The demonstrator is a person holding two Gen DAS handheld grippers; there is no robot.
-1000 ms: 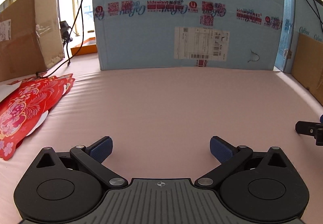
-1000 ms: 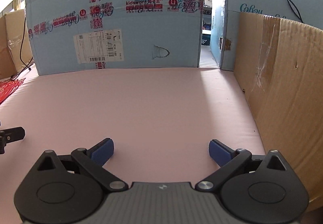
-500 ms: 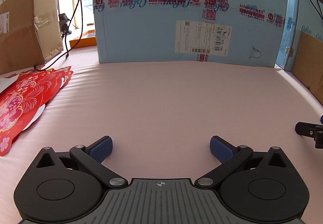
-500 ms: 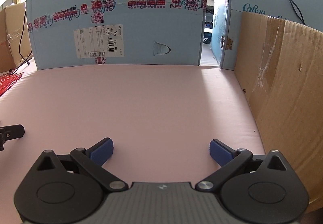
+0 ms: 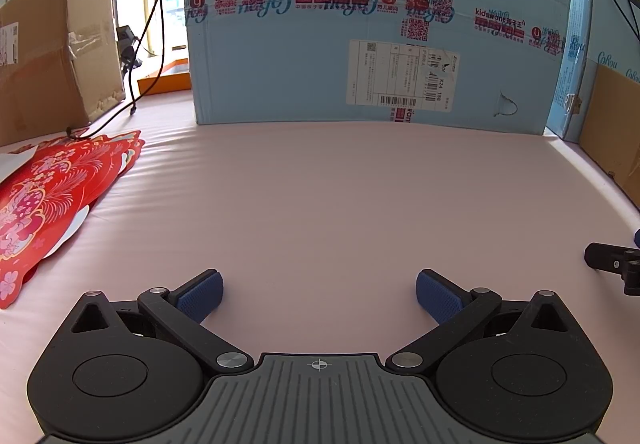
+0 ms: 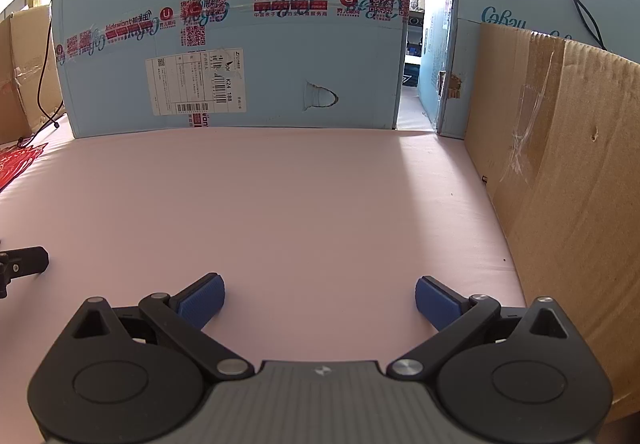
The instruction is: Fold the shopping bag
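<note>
A red shopping bag [image 5: 48,200] with a flower print lies flat at the left edge of the pink table [image 5: 320,196], well left of my left gripper [image 5: 319,294]. That gripper is open, with nothing between its blue pads. Only a red corner of the bag [image 6: 16,160] shows at the far left in the right wrist view. My right gripper [image 6: 319,296] is open too and holds nothing, low over the bare pink surface. Each gripper's black finger shows at the edge of the other's view.
A big light-blue carton [image 5: 376,28] walls off the back of the table. A brown box [image 5: 56,56] with a black cable [image 5: 156,24] stands at the back left. A brown cardboard sheet [image 6: 568,180] runs along the right side.
Both views have tilted slightly downward, so the blue carton sits higher in frame. The bag lies where it was and both grippers stay open.
</note>
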